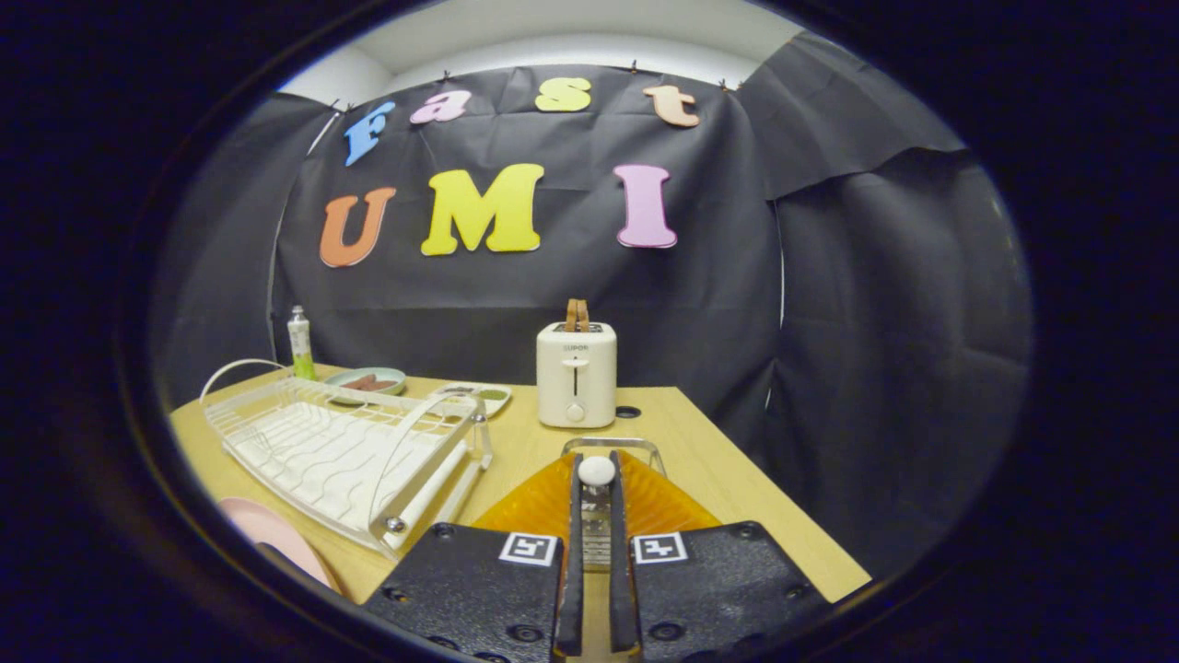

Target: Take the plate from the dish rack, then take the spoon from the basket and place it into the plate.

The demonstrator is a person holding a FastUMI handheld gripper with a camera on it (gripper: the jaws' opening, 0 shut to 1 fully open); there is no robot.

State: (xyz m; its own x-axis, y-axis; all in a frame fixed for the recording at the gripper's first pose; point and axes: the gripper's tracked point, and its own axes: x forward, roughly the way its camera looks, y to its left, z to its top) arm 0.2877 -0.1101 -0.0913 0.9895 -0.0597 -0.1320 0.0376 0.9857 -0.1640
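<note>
Wooden table (718, 479): hand-held gripper (596, 488) nearly closed, pinching the spoon (596, 471) upright, pink plate (272, 534) lower left.

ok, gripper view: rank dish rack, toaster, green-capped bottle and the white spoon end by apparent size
1. dish rack, largest by far.
2. toaster, beyond the fingers.
3. bottle, behind the rack's far end.
4. spoon end, pinched between the gripper fingers; it is nearest the camera, so true size is unsure.

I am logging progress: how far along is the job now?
Done: the dish rack is empty and the pink plate lies on the table beside it. In hand: the gripper is shut on the spoon. Left: set the spoon into the plate.
</note>
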